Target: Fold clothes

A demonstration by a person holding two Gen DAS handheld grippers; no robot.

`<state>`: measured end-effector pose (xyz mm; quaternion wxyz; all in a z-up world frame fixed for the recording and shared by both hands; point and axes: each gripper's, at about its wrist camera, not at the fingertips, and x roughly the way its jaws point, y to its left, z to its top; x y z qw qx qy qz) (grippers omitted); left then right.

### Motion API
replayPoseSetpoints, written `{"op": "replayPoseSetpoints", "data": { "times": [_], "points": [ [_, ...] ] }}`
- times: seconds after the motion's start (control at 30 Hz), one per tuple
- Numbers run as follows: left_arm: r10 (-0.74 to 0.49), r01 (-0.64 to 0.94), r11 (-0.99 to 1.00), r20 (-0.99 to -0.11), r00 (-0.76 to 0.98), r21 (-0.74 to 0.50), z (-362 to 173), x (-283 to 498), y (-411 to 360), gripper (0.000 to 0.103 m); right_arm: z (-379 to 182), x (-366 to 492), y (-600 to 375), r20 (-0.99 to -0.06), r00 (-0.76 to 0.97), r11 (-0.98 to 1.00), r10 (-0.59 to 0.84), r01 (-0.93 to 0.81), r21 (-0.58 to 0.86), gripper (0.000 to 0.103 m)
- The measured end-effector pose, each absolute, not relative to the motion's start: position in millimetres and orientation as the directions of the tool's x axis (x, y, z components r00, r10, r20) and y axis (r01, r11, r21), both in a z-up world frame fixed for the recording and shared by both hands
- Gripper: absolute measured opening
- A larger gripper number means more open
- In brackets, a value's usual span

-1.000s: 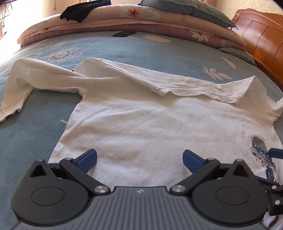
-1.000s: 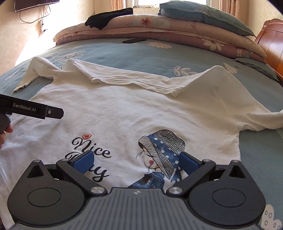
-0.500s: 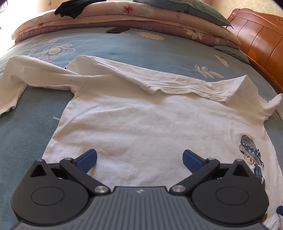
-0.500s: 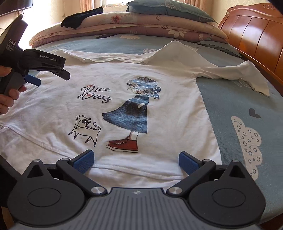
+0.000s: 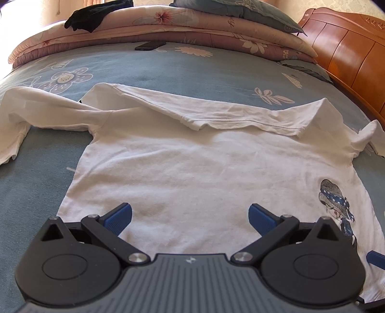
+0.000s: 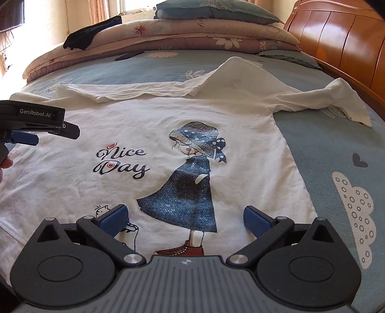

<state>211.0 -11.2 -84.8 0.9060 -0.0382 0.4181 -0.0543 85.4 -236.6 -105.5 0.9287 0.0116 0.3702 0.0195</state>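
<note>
the white cotton t-shirt with the printed girl in a blue dress and "nice day" lettering [image 6: 168,154] is lying print-up across the blue-grey floral bedspread [image 5: 192,69], far edge flipped back over itself in a loose band and both sleeves flopped out to the sides. compared to a second ago the right gripper [image 6: 184,218] has pulled back toward the near hem, so the whole print shows now instead of just the hat. the left gripper [image 5: 190,216] has barely shifted, hanging over the plain left half. both have their blue pads spread wide with nothing between them, so no fold is started yet imo. it looks more like lining up for a grab at the hem or a side.

further out there's a dark phone-like slab [image 5: 150,45] on the bedspread, a stack of pink and brown floral quilts [image 5: 168,26] with a black garment [image 5: 93,16] on top, and the orange wooden headboard [image 5: 349,55] on the right. all well apart from the shirt. only real snag i'd guess is that rumpled flipped band.
</note>
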Motion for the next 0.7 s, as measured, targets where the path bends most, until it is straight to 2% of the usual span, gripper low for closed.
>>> {"op": "replayPoseSetpoints", "data": {
  "times": [0.1, 0.37, 0.7],
  "points": [
    [-0.153, 0.074, 0.988, -0.769, 0.621, -0.137, -91, 213, -13, 0.102, -108, 77, -237, -0.663, 0.747, 0.999, 0.047, -0.042, 0.024, 0.103],
    [-0.098, 0.101, 0.994, -0.773, 0.627, -0.045, -93, 206, -31, 0.103, -107, 72, -237, -0.664, 0.747, 0.999, 0.032, -0.041, 0.001, 0.103],
    [-0.161, 0.155, 0.985, -0.701, 0.694, -0.073, -70, 200, -30, 0.102, -99, 81, -231, -0.727, 0.687, 1.000, -0.021, 0.011, -0.019, 0.103]
  ]
}}
